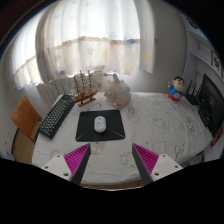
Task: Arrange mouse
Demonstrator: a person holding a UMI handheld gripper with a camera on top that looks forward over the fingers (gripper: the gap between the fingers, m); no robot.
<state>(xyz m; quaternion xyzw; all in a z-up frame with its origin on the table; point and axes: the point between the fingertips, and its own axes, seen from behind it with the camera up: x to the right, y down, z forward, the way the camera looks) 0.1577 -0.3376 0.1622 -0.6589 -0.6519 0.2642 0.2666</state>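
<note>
A white mouse (99,124) lies on a black mouse pad (100,127) near the middle of the white table (150,125). A black keyboard (55,115) lies to the left of the pad. My gripper (112,158) is open and empty, its pink-padded fingers (77,158) spread wide above the table's near edge. The mouse is beyond the fingers, a little to the left of the gap between them.
A wooden model ship (86,88) and a pale stuffed toy (119,92) stand behind the pad. A small cartoon figure (177,88) stands at the right, next to a black monitor (211,100). An orange chair (24,115) is at the left. Curtained windows are behind.
</note>
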